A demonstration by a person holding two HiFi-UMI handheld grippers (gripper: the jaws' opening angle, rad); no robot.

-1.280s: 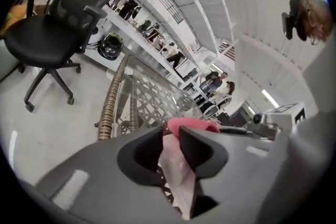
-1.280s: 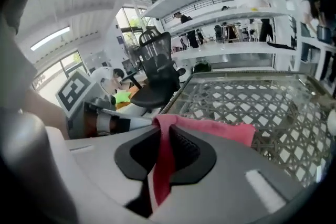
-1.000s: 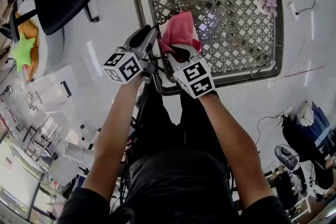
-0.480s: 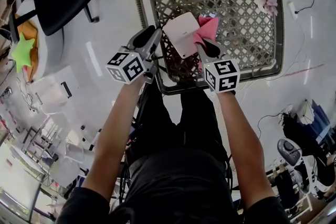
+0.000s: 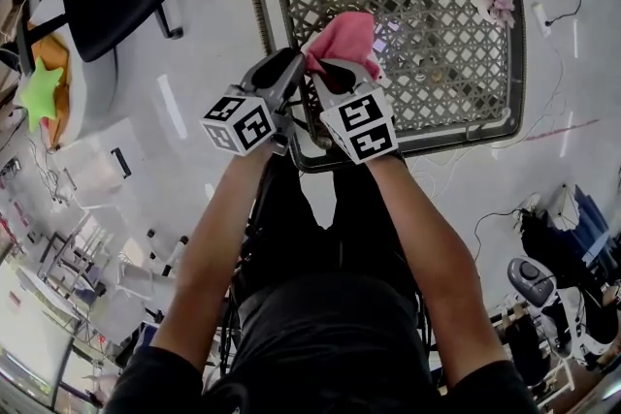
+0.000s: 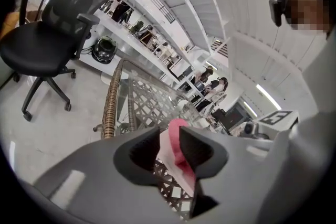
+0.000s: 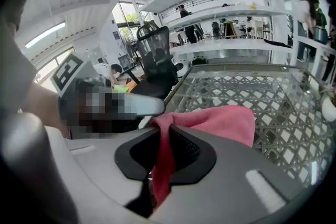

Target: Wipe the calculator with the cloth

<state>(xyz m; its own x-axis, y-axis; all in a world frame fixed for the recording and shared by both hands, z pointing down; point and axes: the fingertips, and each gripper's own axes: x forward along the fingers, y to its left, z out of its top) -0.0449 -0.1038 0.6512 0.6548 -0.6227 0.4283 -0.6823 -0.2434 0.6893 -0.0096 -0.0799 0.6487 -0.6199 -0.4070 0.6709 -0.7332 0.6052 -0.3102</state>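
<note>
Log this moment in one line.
left gripper: jaws shut on calculator | right gripper: jaws shut on cloth | cloth covers calculator

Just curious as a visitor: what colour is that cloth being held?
The cloth is pink, clearest in the right gripper view.

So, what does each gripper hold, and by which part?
Right gripper pinches the pink cloth at a bunched fold; left gripper clamps the calculator by its near edge.

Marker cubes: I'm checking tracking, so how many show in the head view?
2: one cube on the left gripper, another cube on the right gripper. None seems hidden.
</note>
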